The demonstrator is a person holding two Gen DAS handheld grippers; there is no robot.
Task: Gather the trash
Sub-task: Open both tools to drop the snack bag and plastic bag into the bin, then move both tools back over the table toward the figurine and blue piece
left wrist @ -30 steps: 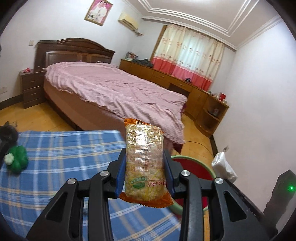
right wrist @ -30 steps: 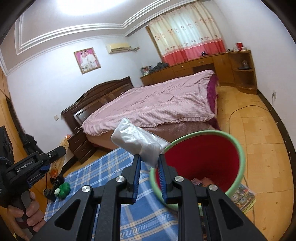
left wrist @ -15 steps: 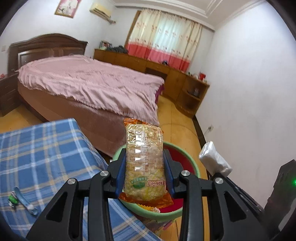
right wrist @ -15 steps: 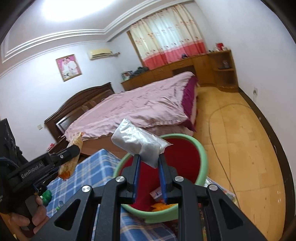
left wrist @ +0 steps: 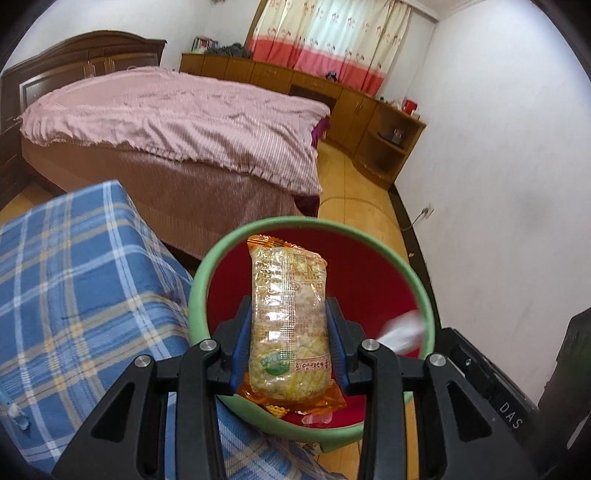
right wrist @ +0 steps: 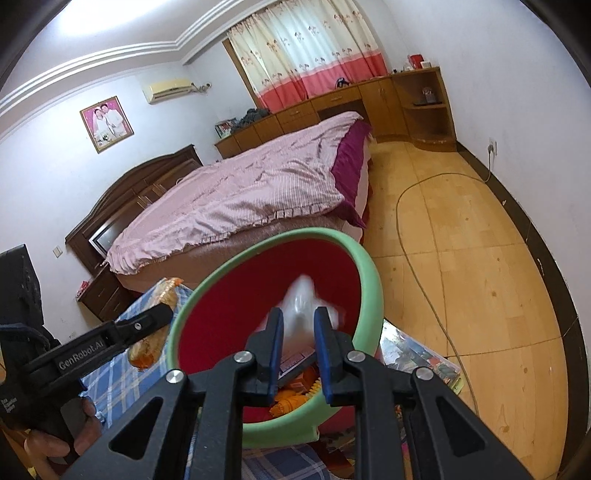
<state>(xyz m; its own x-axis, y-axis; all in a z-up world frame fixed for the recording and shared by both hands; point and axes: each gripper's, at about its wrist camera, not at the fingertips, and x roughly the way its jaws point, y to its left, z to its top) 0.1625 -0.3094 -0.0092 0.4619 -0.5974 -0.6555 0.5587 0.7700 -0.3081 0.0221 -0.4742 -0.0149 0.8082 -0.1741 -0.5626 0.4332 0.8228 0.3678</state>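
Closest to the left wrist camera, the left hand-held gripper [left wrist: 289,343] clamps an upright snack packet [left wrist: 289,328] — clear film over yellow contents, with crimped orange ends — between its blue-padded fingers. The packet hangs over the open mouth of a trash bin [left wrist: 197,288] with a green rim and red inside; a few scraps and wrappers lie at its bottom. In the right wrist view, the right hand-held gripper [right wrist: 298,339] stands narrow, with a white crumpled plastic bag [right wrist: 301,299] between its blue pads. The bag is blurred, so whether the pads press on it cannot be told for sure, though it sits squarely between them, above the bin's red interior. At the lower left of that view a person's hand [right wrist: 55,439] grips the handle of the other tool. Just left of the bin is a table [left wrist: 74,280] under a blue plaid cloth, its edge touching or nearly touching the rim. Beyond lie a tan tiled floor [right wrist: 480,258] crossed by a thin cable, then a bed [left wrist: 177,122] with a pink cover and dark wooden headboard. Farthest off — low wooden cabinets [left wrist: 280,75] under pink and cream curtains [left wrist: 325,33].
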